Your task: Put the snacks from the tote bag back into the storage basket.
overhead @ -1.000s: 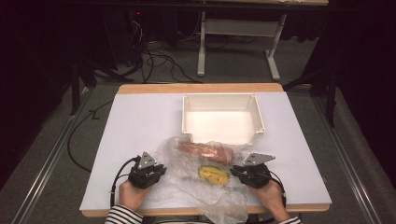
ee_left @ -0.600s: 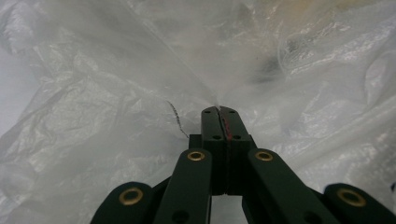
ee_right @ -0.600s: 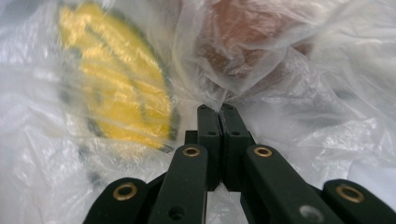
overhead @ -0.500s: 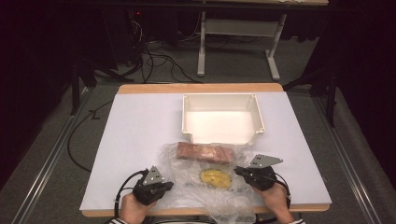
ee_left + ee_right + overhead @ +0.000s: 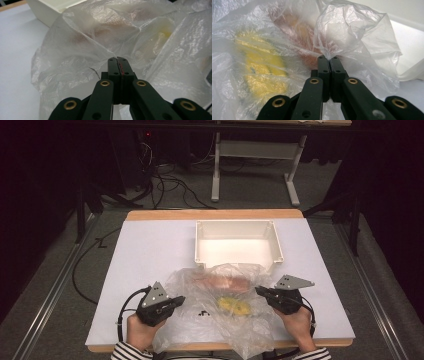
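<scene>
— Thin clear plastic is what is pinched at the near edge of the table [image 5: 150, 255]: one plastic bag [image 5: 220, 315], gripped on both sides. The left gripper [image 5: 176, 301] is seen with its jaws pressed together on a fold of the film, and the right gripper [image 5: 260, 292] is clamped the same way on the opposite edge.

— And the step in hand?

— A lift, it is judged. The bag is held at two points and its mouth is drawn upward, while its belly is left sagging on the table between the hands. For the next move, an even raise by both hands would be called for, so that the film is not torn and the contents are not spilled, and then a carry forward.

— What is counted inside?

— Two items are made out through the film: one yellow item [image 5: 235, 306] nearer, one reddish-brown item [image 5: 222, 282] just behind it. Their exact nature cannot be told.

— Farther off?

— One white bin [image 5: 237, 242], open-topped, just beyond the bag and touched by its far edge. Behind the table, one white stand [image 5: 252, 160] is seen on the floor.
</scene>
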Demonstrator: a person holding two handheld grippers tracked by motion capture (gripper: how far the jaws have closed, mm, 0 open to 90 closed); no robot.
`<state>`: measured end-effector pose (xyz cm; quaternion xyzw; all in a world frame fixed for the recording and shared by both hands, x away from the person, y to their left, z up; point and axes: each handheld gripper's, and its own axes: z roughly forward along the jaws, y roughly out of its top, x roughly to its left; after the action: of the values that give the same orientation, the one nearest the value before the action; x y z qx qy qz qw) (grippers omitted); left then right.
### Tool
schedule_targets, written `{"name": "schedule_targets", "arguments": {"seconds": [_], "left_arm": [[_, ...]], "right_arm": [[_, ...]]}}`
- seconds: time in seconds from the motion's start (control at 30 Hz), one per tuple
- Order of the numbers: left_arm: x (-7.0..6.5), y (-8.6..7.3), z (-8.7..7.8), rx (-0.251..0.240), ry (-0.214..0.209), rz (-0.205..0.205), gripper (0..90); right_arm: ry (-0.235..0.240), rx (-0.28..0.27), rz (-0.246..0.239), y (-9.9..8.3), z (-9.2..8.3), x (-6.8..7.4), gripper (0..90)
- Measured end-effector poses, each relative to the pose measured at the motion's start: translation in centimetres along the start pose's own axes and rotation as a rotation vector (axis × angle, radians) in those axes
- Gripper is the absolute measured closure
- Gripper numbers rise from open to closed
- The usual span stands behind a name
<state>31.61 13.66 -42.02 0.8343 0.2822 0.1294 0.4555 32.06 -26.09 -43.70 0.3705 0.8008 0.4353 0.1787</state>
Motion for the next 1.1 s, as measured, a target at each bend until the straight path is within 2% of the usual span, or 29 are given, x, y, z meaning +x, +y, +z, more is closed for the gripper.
{"name": "schedule_targets", "arguments": {"seconds": [0.13,0.2,0.37,0.6,0.7,1.0,1.1], "left_arm": [[0.6,0.6,0.2,-0.028,0.021,-0.015,90.0],[1.4,1.0,0.7,-0.037,0.045,-0.036,90.0],[2.9,1.3,2.3,-0.029,0.076,-0.076,90.0],[4.3,1.6,4.5,-0.020,0.095,-0.126,90.0],[4.9,1.6,5.4,-0.001,0.106,-0.143,90.0],[5.8,1.3,7.5,0.049,0.097,-0.189,90.0],[5.9,1.1,7.9,0.077,0.070,-0.186,90.0]], "right_arm": [[-0.021,0.005,0.017,0.1,0.5,-0.6,89.3],[-0.037,0.018,0.036,0.1,0.8,-0.9,89.3],[-0.068,0.048,0.067,0.1,1.9,-1.5,89.3],[-0.082,0.079,0.093,-0.1,3.2,-2.0,89.4],[-0.083,0.090,0.106,-0.2,3.5,-2.1,89.4],[-0.072,0.106,0.111,-0.2,4.3,-2.0,89.3],[-0.057,0.111,0.109,-0.2,4.6,-1.9,89.3]]}}
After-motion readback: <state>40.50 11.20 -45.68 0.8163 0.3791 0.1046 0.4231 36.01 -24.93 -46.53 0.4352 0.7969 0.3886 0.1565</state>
